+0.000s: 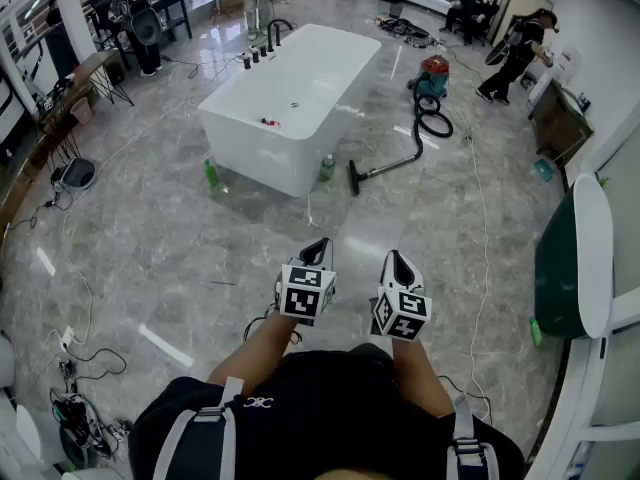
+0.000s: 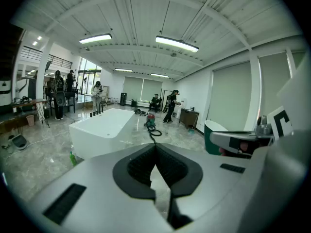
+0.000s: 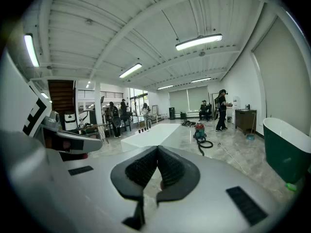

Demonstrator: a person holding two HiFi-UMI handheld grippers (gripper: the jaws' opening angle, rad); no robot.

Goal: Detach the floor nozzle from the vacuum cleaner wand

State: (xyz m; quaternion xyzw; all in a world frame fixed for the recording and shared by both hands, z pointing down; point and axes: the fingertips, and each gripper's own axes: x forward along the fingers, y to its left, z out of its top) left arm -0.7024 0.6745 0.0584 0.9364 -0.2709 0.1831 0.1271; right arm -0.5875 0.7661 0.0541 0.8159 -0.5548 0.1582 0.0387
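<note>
Left gripper (image 1: pixel 319 244) and right gripper (image 1: pixel 394 256) are side by side near the body, jaws pressed together, nothing in them. Bare marble floor (image 1: pixel 190 258) lies ahead. A cable (image 1: pixel 485 218) runs on the right, with the green tub (image 1: pixel 560 258) edge beyond it. Far: floor nozzle (image 1: pixel 353 177) on the floor near the white bathtub (image 1: pixel 250 138) corner, joined to the wand (image 1: pixel 390 163). Vacuum (image 1: pixel 432 73) is farther right.

Bathroom showroom hall, freestanding white bathtub (image 1: pixel 255 143), green tub (image 1: pixel 558 268), marble floor (image 1: pixel 150 238)
</note>
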